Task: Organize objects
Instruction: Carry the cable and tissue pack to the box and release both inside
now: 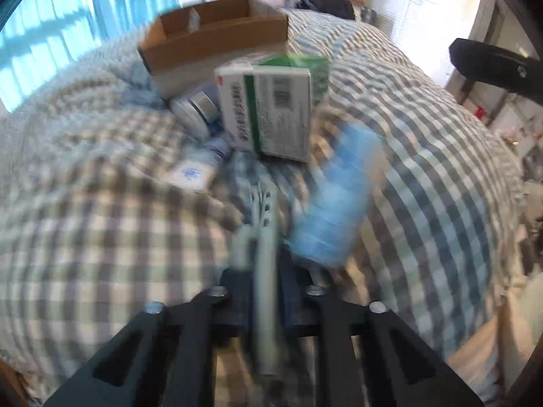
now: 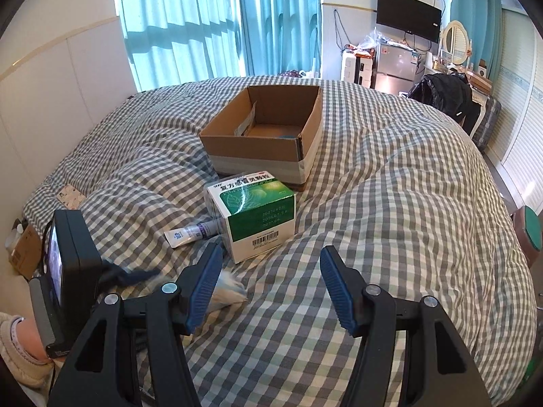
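An open cardboard box (image 2: 261,135) stands on the checked bed; it also shows in the left wrist view (image 1: 210,40). A green and white medicine box (image 2: 253,215) lies in front of it, and also shows in the left wrist view (image 1: 268,108). A white tube (image 2: 191,234) lies left of the medicine box. In the blurred left wrist view, my left gripper (image 1: 266,271) is shut on a flat pale pack (image 1: 264,288), with a blurred blue shape (image 1: 339,200) beside it. A silver-lidded jar (image 1: 197,108) lies by the box. My right gripper (image 2: 271,288) is open and empty, just short of the medicine box.
The checked duvet (image 2: 390,203) covers the whole bed. Teal curtains (image 2: 203,20) hang behind. A fridge (image 2: 397,64), a TV (image 2: 409,15) and a cluttered dresser (image 2: 471,78) stand at the far right. A small cardboard box (image 2: 23,254) sits at the left bedside.
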A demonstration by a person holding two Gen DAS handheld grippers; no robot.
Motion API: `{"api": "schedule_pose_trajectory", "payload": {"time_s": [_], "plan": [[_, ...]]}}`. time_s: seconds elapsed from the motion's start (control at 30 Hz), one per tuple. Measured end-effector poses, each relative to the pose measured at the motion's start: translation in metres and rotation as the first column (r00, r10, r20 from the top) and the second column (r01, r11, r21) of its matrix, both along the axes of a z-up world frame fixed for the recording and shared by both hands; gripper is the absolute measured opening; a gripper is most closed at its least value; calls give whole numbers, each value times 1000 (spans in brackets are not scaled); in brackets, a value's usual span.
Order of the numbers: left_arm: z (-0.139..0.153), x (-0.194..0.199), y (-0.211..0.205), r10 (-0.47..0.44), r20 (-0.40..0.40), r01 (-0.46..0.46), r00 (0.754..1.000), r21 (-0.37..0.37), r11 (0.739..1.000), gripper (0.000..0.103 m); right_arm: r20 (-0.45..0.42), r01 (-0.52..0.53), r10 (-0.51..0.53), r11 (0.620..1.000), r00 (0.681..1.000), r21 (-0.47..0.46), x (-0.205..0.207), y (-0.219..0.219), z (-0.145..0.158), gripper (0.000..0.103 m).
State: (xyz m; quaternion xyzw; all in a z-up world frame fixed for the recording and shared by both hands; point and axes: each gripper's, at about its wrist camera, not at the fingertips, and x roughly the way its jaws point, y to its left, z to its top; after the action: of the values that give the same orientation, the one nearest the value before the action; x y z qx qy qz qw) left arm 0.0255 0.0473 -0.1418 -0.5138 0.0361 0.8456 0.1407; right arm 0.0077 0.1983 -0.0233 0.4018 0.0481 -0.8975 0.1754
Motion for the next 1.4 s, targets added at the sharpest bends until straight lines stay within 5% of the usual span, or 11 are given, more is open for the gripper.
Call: {"api": "schedule_pose_trajectory", "payload": {"time_s": [0.2,0.33,0.43,0.73,0.97,1.03,1.2,1.4], "plan": [[19,3,-10,37,-65,-36,997,6,999,11,29,-30,30,1000,999,-3,-2,-11,-12,61],[49,-2,-31,100,-146,-102,984,-4,995,10,37,-63,63,998,997,-11,-2,-23,-20,83],[61,-9,-44,138,-183,-146,973,-36,989,10,59,-93,94,995,994,-27,-5,-35,-31,84],[54,-19,-66,164,-170,-175,972,-51,983,10,183,-198,194,980,964,1,-22,-88,-81,84],[49,-18,-70,161,-153,-170,975,-43,985,10,269,-185,166,982,949,47,-33,-100,-109,83],[49,-18,-71,162,-151,-169,975,-39,985,10,271,-194,175,980,946,46,-30,-101,-106,73],[53,-15,-72,163,-158,-169,974,-30,985,11,238,-183,164,981,957,58,-22,-97,-90,70],[77,-12,-70,169,-194,-175,966,-10,985,11,101,-147,141,987,985,63,-11,-83,-35,70]]}}
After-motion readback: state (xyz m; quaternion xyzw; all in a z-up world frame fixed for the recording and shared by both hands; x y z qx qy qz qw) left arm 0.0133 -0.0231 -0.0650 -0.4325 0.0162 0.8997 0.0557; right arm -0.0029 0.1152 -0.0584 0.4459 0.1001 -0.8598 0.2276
